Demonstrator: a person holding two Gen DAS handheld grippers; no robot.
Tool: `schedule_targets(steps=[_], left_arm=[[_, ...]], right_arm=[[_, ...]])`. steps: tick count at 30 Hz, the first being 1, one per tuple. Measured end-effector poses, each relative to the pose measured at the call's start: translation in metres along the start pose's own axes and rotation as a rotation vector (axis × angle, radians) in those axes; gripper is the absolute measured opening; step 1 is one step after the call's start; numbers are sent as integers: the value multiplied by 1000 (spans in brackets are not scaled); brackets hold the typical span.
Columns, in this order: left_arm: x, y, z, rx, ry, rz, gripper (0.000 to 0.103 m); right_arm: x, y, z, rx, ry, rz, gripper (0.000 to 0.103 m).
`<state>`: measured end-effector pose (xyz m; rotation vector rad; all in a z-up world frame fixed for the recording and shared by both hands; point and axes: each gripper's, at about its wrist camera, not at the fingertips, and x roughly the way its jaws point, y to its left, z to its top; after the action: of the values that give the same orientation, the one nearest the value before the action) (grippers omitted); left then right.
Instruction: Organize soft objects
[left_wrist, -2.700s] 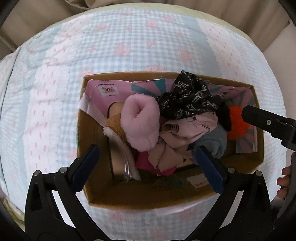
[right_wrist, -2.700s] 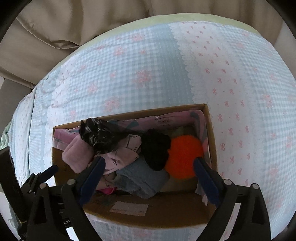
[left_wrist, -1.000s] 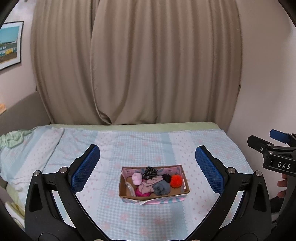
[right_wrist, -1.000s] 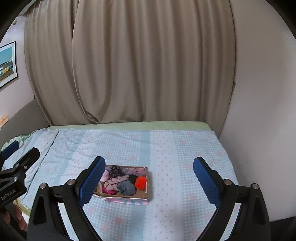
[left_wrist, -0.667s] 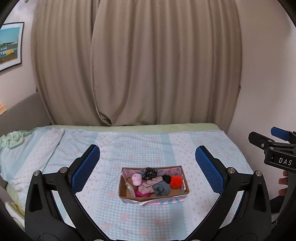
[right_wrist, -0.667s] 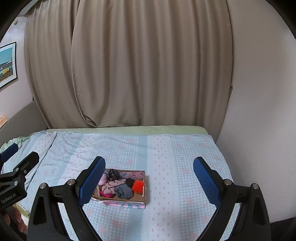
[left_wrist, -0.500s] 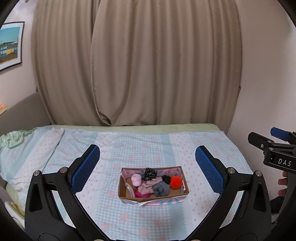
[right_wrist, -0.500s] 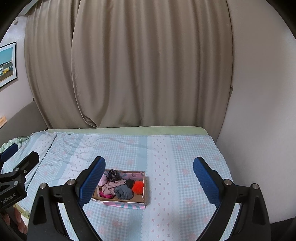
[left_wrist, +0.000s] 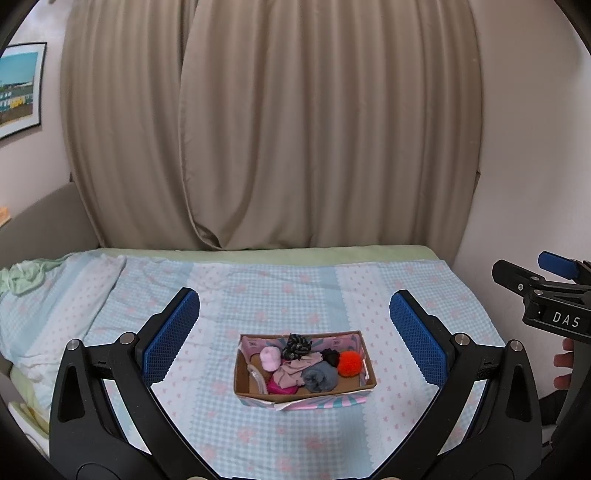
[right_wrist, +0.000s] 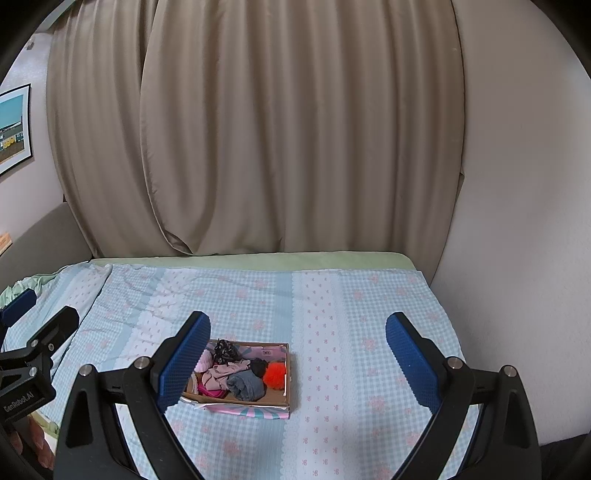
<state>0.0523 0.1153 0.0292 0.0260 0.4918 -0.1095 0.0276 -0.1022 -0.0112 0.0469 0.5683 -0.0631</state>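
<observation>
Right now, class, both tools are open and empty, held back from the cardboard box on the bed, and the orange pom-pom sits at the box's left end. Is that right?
Not quite. The orange pom-pom sits at the right end of the cardboard box, as the left wrist view shows. The rest holds: the left tool and the right tool are open and empty, held back from the box on the bed.

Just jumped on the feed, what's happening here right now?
A person holds two handheld grippers above a bed, well back from a cardboard box that sits on the checked bedspread. The left gripper and right gripper are both open and empty. The box holds a pile of soft things: an orange pompom, a pink fluffy roll, a grey rolled cloth, a black patterned scrunchie and some pink fabric. Nothing is being gripped at this moment.
</observation>
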Motion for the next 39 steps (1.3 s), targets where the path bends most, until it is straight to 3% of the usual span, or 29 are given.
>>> schedule_targets(steps=[39], left_arm=[[3, 0, -2, -10, 2, -6, 103]], right_arm=[[0, 0, 1, 2, 1, -6, 95]])
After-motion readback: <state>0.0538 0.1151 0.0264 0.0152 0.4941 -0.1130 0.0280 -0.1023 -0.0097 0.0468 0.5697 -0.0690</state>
